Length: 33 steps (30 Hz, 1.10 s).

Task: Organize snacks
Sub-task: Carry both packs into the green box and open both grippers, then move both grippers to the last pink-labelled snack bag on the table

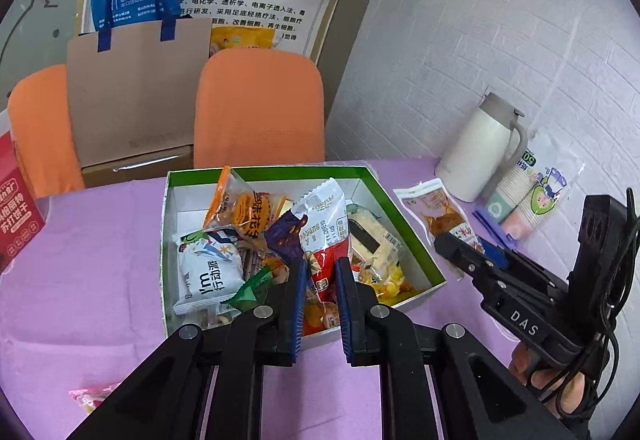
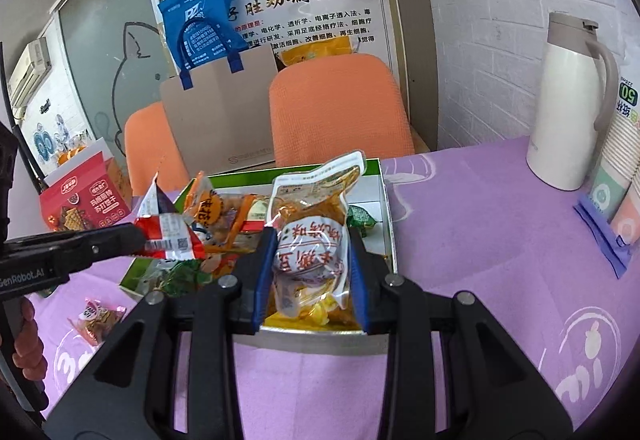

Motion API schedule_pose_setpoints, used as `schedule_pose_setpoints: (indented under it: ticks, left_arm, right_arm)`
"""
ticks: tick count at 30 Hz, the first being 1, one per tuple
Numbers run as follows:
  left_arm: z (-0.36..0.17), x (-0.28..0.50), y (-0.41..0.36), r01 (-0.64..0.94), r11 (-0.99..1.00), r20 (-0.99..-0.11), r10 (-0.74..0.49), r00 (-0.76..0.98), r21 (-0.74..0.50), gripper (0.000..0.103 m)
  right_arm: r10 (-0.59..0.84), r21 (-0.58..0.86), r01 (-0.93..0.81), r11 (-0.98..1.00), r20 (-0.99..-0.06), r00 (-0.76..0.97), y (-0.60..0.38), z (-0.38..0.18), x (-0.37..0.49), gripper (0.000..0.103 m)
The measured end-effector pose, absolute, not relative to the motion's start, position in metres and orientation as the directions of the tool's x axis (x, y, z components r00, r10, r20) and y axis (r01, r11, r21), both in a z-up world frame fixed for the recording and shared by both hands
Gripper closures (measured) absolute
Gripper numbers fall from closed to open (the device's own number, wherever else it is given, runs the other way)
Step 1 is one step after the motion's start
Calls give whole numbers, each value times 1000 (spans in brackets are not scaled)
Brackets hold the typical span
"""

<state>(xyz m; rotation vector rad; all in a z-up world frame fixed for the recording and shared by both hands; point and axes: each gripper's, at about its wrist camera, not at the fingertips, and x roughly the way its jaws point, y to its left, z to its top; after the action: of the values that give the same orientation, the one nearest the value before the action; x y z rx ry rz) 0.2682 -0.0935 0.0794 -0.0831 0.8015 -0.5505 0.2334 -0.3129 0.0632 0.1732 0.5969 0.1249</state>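
Observation:
A green-rimmed white box (image 1: 404, 232) on the purple table holds several snack packets; it also shows in the right wrist view (image 2: 386, 200). My left gripper (image 1: 320, 272) is shut on a red and white snack packet (image 1: 326, 224) and holds it over the box; the packet also shows in the right wrist view (image 2: 168, 232). My right gripper (image 2: 312, 244) is shut on a clear packet of orange snack (image 2: 316, 216) above the box's near right corner. From the left wrist view the right gripper (image 1: 472, 252) holds that packet (image 1: 436, 212) just right of the box.
A white thermos jug (image 2: 568, 104) and a sleeve of paper cups (image 2: 624, 176) stand at the right by the wall. A red cracker box (image 2: 80, 196) sits at the left. A small pink packet (image 2: 96, 316) lies on the table. Two orange chairs (image 2: 336, 108) stand behind.

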Motion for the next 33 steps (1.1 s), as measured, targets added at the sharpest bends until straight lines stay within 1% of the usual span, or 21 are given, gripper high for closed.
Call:
schedule_pose_setpoints:
  ticks: [5, 9, 11, 12, 13, 14, 15, 17, 18, 19, 21, 23, 25, 28, 33]
  left_arm:
    - [57, 290, -106, 430, 862, -687, -485, 541, -269, 89]
    - [47, 306, -109, 412, 872, -705, -466, 535, -264, 89]
    - [44, 307, -108, 415, 871, -703, -468, 536, -264, 87]
    - [44, 307, -108, 418, 868, -696, -474, 539, -267, 82]
    - [44, 305, -107, 421, 866, -691, -478, 543, -269, 77]
    - [45, 303, -106, 423, 866, -685, -479, 550, -265, 60]
    - [46, 300, -104, 416, 872, -678, -470, 565, -258, 38]
    - [51, 295, -101, 389, 888, -649, -449, 615, -245, 21]
    - [54, 292, -99, 381, 891, -633, -446, 633, -247, 15]
    - [56, 290, -97, 375, 892, -624, -447, 641, -255, 13]
    - [59, 286, -95, 363, 891, -619, -450, 644, -271, 4]
    - [62, 280, -93, 346, 900, -616, -434, 658, -266, 1]
    - [65, 272, -92, 322, 916, -618, -400, 676, -240, 0]
    - [68, 259, -91, 299, 930, -625, -365, 690, -213, 0]
    - [73, 236, -78, 275, 938, -614, -346, 709, -212, 0]
  right_arm:
    - [203, 231, -86, 969, -548, 812, -318, 48, 263, 67]
    - [241, 216, -144, 966, -543, 804, -315, 34, 283, 65]
    - [226, 178, -151, 972, -565, 793, -312, 28, 287, 48]
    - [210, 158, -146, 977, -563, 799, -312, 28, 286, 35]
    - [195, 144, -138, 980, -549, 813, -314, 28, 280, 33]
    - [190, 143, -133, 981, -539, 821, -316, 29, 274, 33]
    - [187, 150, -125, 981, -534, 825, -320, 29, 268, 33]
    - [182, 170, -107, 980, -523, 833, -327, 30, 256, 33]
    - [183, 179, -103, 978, -518, 836, -330, 31, 251, 33]
    - [182, 186, -99, 978, -515, 838, -332, 32, 247, 33]
    - [178, 199, -85, 976, -511, 841, -337, 34, 236, 30]
    - [175, 209, -75, 975, -512, 841, -336, 37, 230, 25]
    - [179, 214, -77, 974, -511, 841, -335, 40, 222, 21]
    - [195, 220, -93, 971, -504, 842, -330, 44, 206, 18]
    - [211, 212, -119, 970, -496, 842, -322, 48, 181, 17]
